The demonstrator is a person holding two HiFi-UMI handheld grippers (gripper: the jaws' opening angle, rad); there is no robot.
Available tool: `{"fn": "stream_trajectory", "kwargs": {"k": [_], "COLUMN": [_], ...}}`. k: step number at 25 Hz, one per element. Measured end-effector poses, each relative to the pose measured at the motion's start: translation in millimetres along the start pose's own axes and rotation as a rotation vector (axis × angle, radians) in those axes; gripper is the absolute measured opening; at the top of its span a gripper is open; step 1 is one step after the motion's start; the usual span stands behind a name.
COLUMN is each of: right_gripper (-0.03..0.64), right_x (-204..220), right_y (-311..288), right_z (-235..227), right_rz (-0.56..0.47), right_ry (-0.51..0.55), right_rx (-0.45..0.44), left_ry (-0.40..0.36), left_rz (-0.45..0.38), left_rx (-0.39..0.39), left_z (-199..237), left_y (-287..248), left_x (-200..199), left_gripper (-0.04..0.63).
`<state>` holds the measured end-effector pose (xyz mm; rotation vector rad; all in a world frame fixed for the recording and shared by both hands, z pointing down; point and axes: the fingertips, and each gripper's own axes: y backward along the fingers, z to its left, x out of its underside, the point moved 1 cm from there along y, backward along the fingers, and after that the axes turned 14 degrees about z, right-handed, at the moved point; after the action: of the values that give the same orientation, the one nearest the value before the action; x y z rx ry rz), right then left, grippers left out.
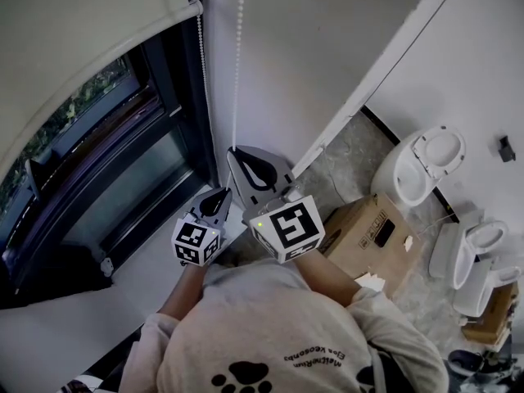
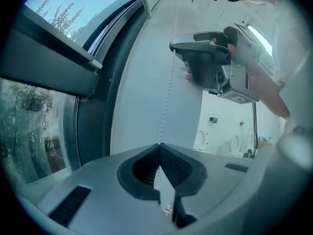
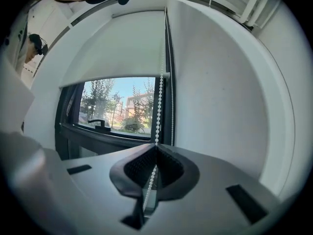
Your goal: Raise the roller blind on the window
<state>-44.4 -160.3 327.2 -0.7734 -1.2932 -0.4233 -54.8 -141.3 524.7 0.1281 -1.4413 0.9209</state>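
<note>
- One window (image 1: 106, 162) (image 3: 117, 106) with a dark, smooth frame and clear panes, trees showing outside.
- One cream fabric roller blind (image 1: 82, 47) (image 3: 117, 48), flat and matte, covering the top of the window. Its straight bottom bar hangs partway down the glass.
- One plain white wall (image 1: 327, 39), smooth, just right of the window.
- One brown cardboard box (image 1: 368, 236), rectangular, on the mottled grey stone floor (image 1: 344, 170) well right of the window.
- Two glossy white ceramic toilets (image 1: 426, 166) show clearly, with rounded bowls, further right of the window than the box.
- Two grey plastic grippers, each with a cube of black-and-white square markers, just right of the window. The right gripper (image 1: 239, 152) (image 3: 156, 146) (image 2: 173, 48) is above the left gripper (image 1: 224, 191) (image 2: 159, 145).
- One white bead chain (image 1: 240, 56) (image 3: 159, 106) (image 2: 166, 102) of small round beads, hanging along the window's right edge in two strands. Each gripper's ribbed dark pads are pressed together on the same strand.
</note>
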Motion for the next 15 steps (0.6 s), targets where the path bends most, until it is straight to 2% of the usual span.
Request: {"fn": "stream_trajectory", "kwargs": {"k": [11,15], "right_gripper": [0.009,0.009], "right_x": [52.3,61.3], "right_y": [-10.1,-10.4], "right_z": [10.8,14.4], "right_rz": [0.06,0.067], "right_ry": [-0.02,-0.03], "right_rx": [-0.013,-0.017], "left_ry": [0.031,0.057], "left_rz": [0.085,0.09], "left_rx": [-0.018,-0.038], "left_z": [1.6,5.8], "left_y": [-13.9,-12.7], "left_x": [51.6,61.0], "left_gripper": [0.009,0.009]}}
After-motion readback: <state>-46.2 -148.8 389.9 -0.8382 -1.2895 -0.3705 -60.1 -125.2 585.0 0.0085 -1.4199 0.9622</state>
